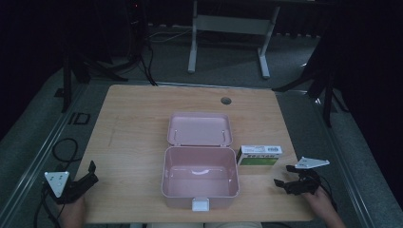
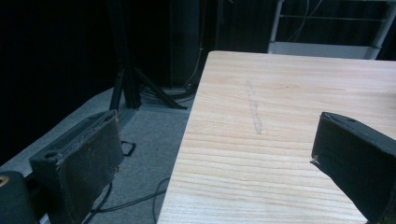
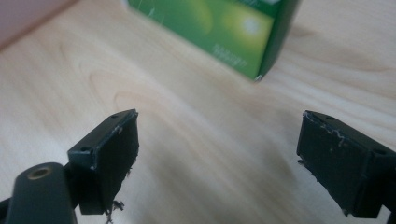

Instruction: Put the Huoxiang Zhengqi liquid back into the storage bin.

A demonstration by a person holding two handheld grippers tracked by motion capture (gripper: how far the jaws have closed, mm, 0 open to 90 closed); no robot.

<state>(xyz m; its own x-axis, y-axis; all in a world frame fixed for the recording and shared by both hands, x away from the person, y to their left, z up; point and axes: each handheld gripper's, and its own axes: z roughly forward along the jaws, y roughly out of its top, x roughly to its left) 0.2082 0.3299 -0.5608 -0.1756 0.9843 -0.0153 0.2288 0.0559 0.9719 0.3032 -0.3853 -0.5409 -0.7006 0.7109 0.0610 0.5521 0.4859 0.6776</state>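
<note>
On the table [image 1: 142, 123], seen from the high view, one pink box [image 1: 199, 178] is sitting near the front edge with its single lid [image 1: 200, 128] lying open and flat behind it, and one green-and-white carton [image 1: 259, 155] is standing just beside the box's right wall. One round hole [image 1: 226, 100] is showing in the tabletop toward the far edge.

Two grippers are being held low at the near corners, one in each hand. The left gripper [image 1: 90, 172] is hovering over the table's front left corner with its fingers [image 2: 88, 158] spread wide apart and nothing between them; in the left gripper view one finger is hanging over the floor [image 2: 149, 140] and the other over the wood. The right gripper [image 1: 283, 176] is resting near the front right corner, close to the carton without touching it, its fingers [image 3: 112, 149] also standing well apart and empty.

Much is staying hard to read. The carton's printing is too small and blurred to make out. In the right gripper view the carton is being cut off by the top edge, leaving one lower corner. The person's hands are being cropped by the bottom edge, and the room beyond the table is lying in darkness, with one pale metal frame [image 1: 228, 28] showing faintly.
</note>
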